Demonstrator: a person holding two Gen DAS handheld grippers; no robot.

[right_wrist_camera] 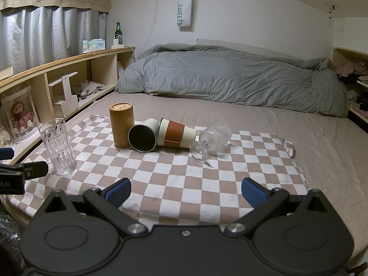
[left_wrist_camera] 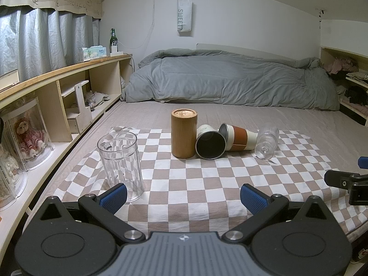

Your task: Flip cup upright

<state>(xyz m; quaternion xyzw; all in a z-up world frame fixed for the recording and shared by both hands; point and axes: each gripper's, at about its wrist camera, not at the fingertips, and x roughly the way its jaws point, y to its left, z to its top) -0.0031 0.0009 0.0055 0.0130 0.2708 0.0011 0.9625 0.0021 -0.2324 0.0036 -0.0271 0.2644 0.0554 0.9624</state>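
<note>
Several cups sit on a checkered cloth (left_wrist_camera: 207, 184) (right_wrist_camera: 184, 179). A clear tumbler (left_wrist_camera: 120, 164) (right_wrist_camera: 58, 146) stands upright at the left. A bamboo cup (left_wrist_camera: 184, 133) (right_wrist_camera: 121, 124) stands mouth down. A white cup with a dark inside (left_wrist_camera: 210, 145) (right_wrist_camera: 143, 138), a white cup with an orange band (left_wrist_camera: 240, 138) (right_wrist_camera: 176, 133) and a ribbed stemmed glass (left_wrist_camera: 268, 140) (right_wrist_camera: 212, 139) lie on their sides. My left gripper (left_wrist_camera: 184, 195) is open and empty, its left fingertip right in front of the tumbler. My right gripper (right_wrist_camera: 186, 192) is open and empty near the cloth's front edge.
The cloth lies on a beige mattress (left_wrist_camera: 299, 119). A grey duvet (left_wrist_camera: 230, 78) is heaped at the back. Wooden shelves (left_wrist_camera: 69, 87) with boxes and a doll run along the left. More shelves (left_wrist_camera: 349, 80) stand at the right.
</note>
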